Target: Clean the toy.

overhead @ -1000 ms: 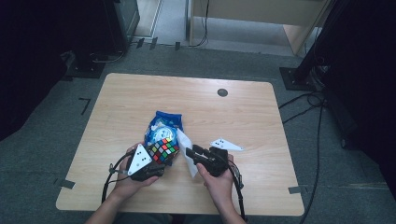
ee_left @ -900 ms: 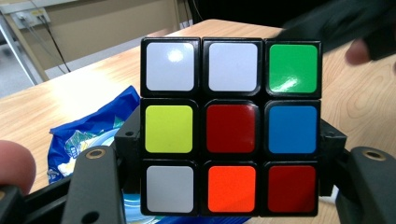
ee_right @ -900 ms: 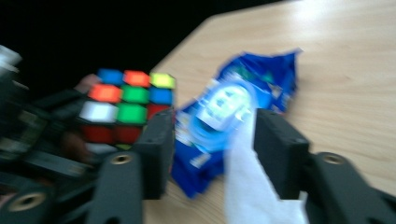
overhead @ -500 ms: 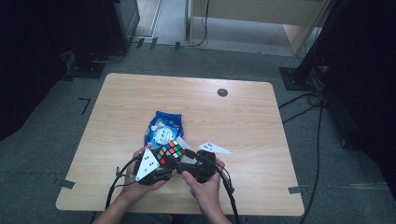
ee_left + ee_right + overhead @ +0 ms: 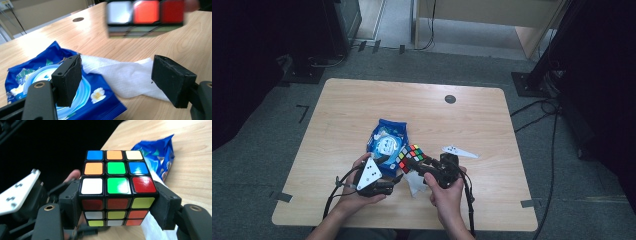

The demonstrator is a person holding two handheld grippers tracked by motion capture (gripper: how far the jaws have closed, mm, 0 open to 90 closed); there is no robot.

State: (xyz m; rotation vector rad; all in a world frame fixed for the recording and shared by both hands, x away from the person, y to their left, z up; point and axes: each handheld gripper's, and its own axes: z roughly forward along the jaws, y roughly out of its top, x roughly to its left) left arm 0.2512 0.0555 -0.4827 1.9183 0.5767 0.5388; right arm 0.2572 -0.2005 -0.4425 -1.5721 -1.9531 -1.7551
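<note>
R gripper (image 5: 117,202) has its jaws clamped on the sides of the puzzle cube (image 5: 116,186), lifted just off the table (image 5: 492,125) above the white wipe (image 5: 125,75); jaws just closed in a bit. L gripper (image 5: 117,77) just widened, jaws apart w/ nothing between; vs. 0.5 s ago it's let go of the cube, now beside the blue wipes pack (image 5: 387,140).

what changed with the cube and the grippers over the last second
The cube passed from the left gripper to the right gripper, which now clamps it off the table. The left jaws have just opened and hold nothing. The blue packet and white wipe stayed put.
</note>
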